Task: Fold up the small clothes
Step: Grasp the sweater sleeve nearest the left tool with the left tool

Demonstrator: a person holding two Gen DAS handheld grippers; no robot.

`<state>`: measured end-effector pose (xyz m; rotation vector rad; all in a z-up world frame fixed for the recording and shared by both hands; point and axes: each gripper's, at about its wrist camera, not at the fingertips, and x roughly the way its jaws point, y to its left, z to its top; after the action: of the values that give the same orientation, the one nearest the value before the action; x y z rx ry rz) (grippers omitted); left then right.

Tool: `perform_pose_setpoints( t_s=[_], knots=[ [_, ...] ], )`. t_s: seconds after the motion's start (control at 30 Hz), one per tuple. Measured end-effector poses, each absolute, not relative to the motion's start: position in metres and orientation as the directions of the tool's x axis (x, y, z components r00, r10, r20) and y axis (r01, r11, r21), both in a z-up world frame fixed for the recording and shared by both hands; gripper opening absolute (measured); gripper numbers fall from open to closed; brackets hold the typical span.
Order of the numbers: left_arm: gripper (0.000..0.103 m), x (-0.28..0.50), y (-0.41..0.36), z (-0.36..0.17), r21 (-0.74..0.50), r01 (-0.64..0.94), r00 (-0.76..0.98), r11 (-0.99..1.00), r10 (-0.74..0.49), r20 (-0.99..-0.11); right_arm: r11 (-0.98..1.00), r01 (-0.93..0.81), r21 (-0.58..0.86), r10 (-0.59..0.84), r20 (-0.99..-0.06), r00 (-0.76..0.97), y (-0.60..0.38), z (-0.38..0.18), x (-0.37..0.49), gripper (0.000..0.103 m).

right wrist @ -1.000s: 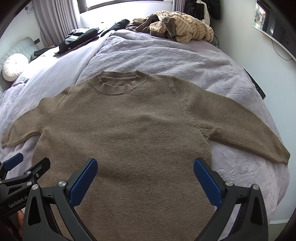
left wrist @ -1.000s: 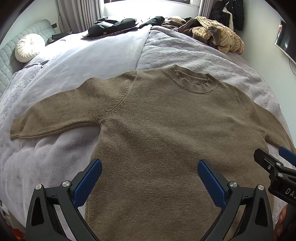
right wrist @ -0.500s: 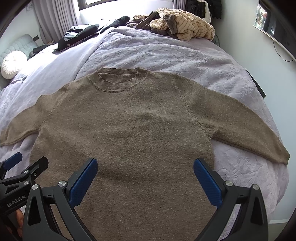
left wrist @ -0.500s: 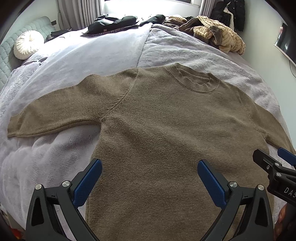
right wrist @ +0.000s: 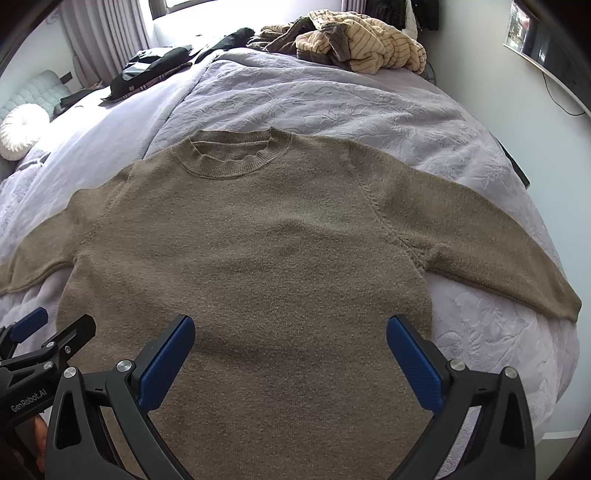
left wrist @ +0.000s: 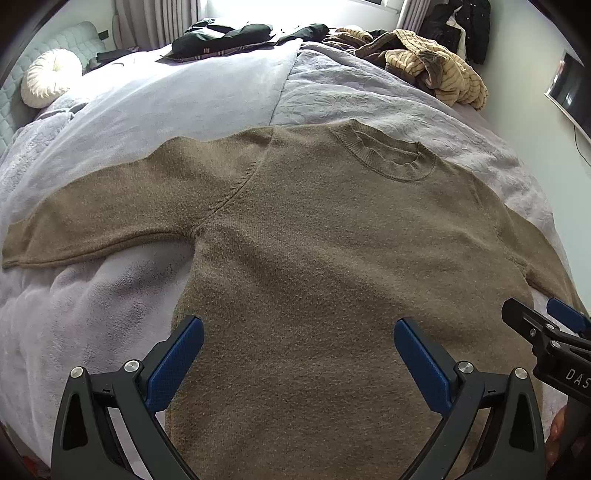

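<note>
A brown knit sweater (left wrist: 332, 240) lies flat and face up on the bed, collar away from me, both sleeves spread out sideways; it also shows in the right wrist view (right wrist: 266, 240). My left gripper (left wrist: 298, 332) is open and empty above the sweater's lower left body. My right gripper (right wrist: 290, 330) is open and empty above the lower right body. Each gripper shows at the edge of the other's view, the right one (left wrist: 546, 328) and the left one (right wrist: 40, 339). The sweater's bottom hem is hidden below both views.
The bed has a lilac quilt (right wrist: 332, 103) and a fluffy blanket (left wrist: 92, 295). A pile of tan and brown clothes (left wrist: 436, 66) and dark clothes (left wrist: 229, 35) lie at the far side. A round white cushion (left wrist: 50, 81) sits far left. The bed's right edge (right wrist: 569, 350) is close.
Both grippers have moved slightly forward and lower over the sweater, which looks a little nearer. Both stay open. The sweater has not moved.
</note>
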<state>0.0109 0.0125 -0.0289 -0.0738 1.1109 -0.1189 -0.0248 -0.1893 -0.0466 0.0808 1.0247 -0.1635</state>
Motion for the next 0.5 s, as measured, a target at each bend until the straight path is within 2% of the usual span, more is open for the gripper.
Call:
perform_pose_setpoints(
  t_s=[0.27,0.5],
  knots=[
    [0.103,0.017,0.037,-0.032,-0.158,0.045,0.449,0.986,-0.161,-0.879,0.990,0.143,0.016,-0.060,-0.858,0.510,-0.173,-0.049,-0.023,0.103],
    [0.103,0.028,0.124,-0.042,-0.217,-0.070,0.511,0.974,-0.152,-0.846,0.999,0.048,0.013,-0.014,-0.861,0.509,-0.134,-0.057,-0.026,0.103]
  ],
)
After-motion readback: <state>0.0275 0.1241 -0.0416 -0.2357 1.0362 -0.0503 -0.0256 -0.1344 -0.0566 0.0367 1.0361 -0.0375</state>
